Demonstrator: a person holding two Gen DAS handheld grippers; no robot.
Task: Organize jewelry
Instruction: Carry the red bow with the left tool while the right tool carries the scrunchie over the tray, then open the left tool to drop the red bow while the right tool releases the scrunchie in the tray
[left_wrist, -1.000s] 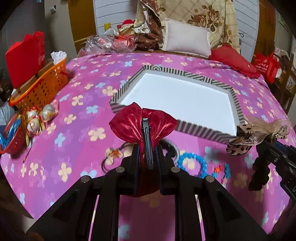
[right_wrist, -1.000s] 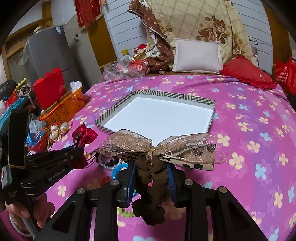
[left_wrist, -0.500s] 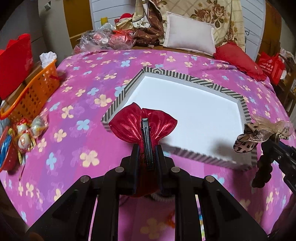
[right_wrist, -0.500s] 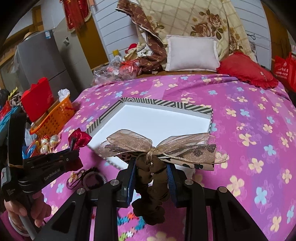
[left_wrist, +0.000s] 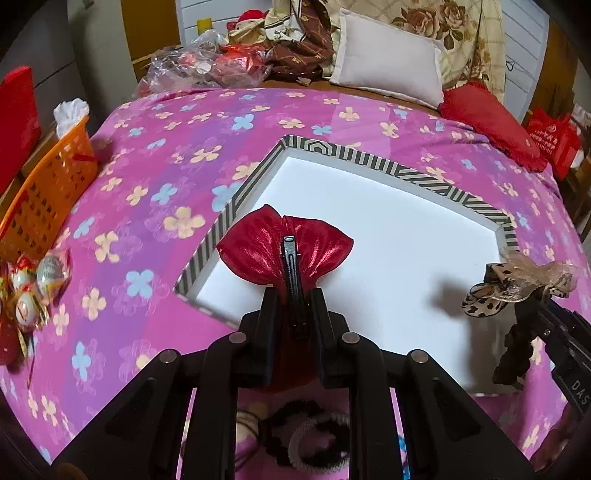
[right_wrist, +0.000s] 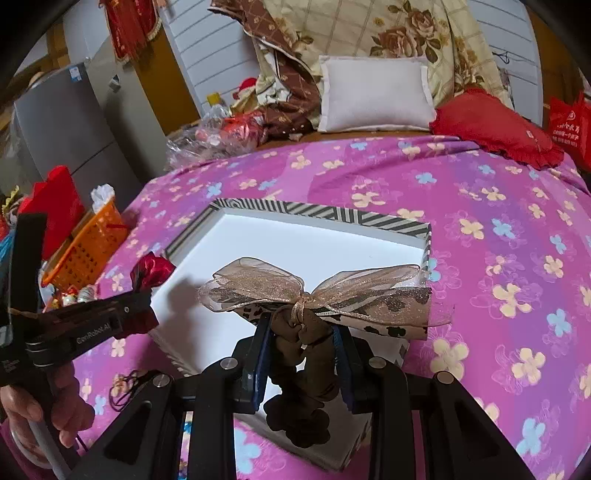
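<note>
My left gripper (left_wrist: 291, 295) is shut on a shiny red bow hair clip (left_wrist: 255, 251) and holds it above the near left corner of the white tray with a black-and-white striped rim (left_wrist: 369, 159). My right gripper (right_wrist: 301, 332) is shut on a brown scrunchie with a leopard and gauze bow (right_wrist: 258, 284), above the tray's near side (right_wrist: 321, 212). The right gripper and its bow show at the right in the left wrist view (left_wrist: 517, 288). The left gripper and red bow show at the left in the right wrist view (right_wrist: 151, 269).
The tray lies on a pink flowered bedspread (left_wrist: 166, 166). A black hair tie (left_wrist: 314, 435) lies under my left gripper. An orange basket (left_wrist: 48, 192) and wrapped eggs (left_wrist: 33, 284) sit at the left edge. Pillows (right_wrist: 373, 96) lie at the back.
Both grippers have moved forward with their bows, from over the bedspread to above the near part of the tray. The loose bracelets have dropped out of sight below.
</note>
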